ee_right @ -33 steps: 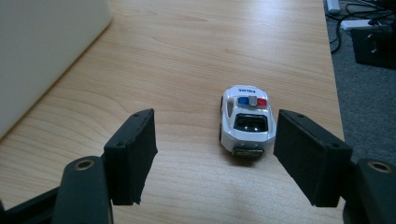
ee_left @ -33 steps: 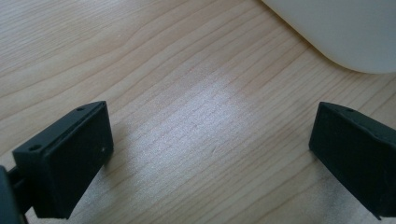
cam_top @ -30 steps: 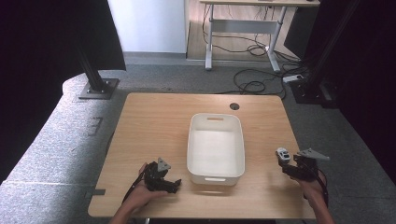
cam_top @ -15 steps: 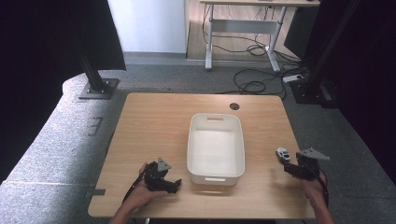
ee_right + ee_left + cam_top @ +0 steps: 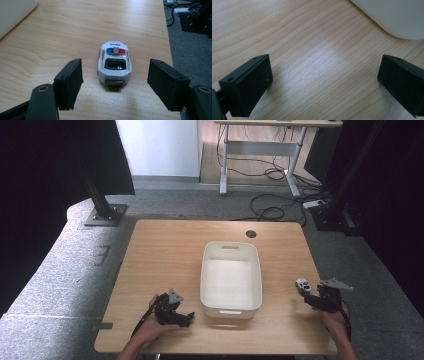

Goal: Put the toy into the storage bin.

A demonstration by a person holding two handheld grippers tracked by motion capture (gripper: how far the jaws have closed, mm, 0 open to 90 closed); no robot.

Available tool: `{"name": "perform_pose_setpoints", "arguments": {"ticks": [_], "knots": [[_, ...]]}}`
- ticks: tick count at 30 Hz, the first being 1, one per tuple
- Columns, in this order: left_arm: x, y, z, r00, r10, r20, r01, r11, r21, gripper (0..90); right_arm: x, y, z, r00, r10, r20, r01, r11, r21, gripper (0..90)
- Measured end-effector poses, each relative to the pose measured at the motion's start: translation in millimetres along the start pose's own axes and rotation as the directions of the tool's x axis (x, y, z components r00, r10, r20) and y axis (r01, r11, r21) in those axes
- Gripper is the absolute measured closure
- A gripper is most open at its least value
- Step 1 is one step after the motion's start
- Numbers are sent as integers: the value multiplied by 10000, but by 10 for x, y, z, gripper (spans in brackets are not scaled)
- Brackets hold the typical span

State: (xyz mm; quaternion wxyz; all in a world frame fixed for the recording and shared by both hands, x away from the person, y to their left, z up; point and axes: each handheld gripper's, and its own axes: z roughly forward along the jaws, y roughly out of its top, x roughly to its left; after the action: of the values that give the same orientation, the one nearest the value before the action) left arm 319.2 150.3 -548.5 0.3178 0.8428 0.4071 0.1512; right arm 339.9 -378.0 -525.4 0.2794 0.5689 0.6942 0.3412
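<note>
A white toy police car [image 5: 115,62] with a blue and red light bar stands on the wooden table [image 5: 170,255], its rear toward my right gripper [image 5: 116,72]. That gripper is open and its jaws have just been opening. The car's rear sits between the pads without touching either. In the high view the car [image 5: 302,284] is at the table's right edge, with the right gripper [image 5: 309,295] just behind it. My left gripper [image 5: 324,72] rests open over bare wood, with nothing between the pads. It lies near the front left [image 5: 186,318], beside the white bin [image 5: 231,245].
The white bin is empty and stands mid-table; its rounded corner [image 5: 392,17] is just ahead of the left gripper, and its edge [image 5: 12,12] is at the far left in the right gripper view. The table's right edge runs close beside the car. Cables lie on the floor [image 5: 270,212].
The right hand has shifted very slightly back toward the near right. The car, the bin and the left gripper have stayed put.
</note>
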Motion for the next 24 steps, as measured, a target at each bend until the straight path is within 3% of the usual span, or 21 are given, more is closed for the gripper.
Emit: {"name": "perform_pose_setpoints", "arguments": {"ticks": [24], "knots": [[-5, 10, 9, 10000, 20, 30, -20, 10000, -6, 0, -25, -7, 179, 9990, 381, 218, -388, 9987, 343, 280]]}}
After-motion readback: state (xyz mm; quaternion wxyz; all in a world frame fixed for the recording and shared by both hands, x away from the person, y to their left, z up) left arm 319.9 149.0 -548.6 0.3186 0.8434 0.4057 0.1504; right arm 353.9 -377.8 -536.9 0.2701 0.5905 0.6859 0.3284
